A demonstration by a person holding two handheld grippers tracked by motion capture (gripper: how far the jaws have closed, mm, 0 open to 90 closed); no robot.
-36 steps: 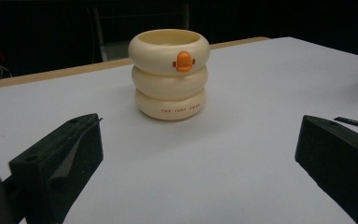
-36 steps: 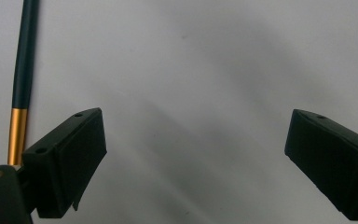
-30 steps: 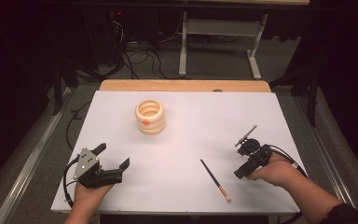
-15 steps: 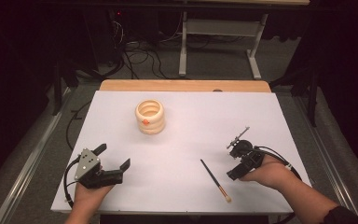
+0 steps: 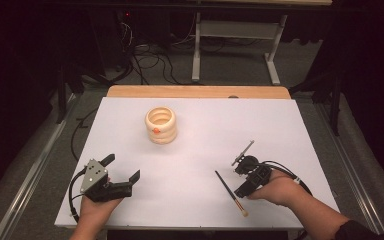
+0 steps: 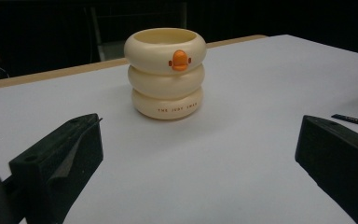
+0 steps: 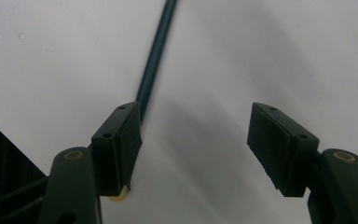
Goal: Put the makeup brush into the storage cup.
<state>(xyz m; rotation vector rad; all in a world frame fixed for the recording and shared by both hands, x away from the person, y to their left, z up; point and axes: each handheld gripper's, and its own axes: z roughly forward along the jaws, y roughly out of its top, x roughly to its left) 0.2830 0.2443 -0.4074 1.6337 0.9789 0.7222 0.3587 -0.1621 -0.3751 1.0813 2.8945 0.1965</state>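
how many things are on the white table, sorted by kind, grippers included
cream ringed cup: 1
paintbrush: 1
hand-held grippers, left gripper and right gripper: 2
total: 4

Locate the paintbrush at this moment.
In the high view, the paintbrush lies flat on the white table, front right, just left of the right gripper, far from the cream cup.

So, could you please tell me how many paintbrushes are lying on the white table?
1. A thin dark-handled paintbrush with a pale tip lies flat on the white table, near its front edge, just left of the right gripper. Nothing appears to hide another.
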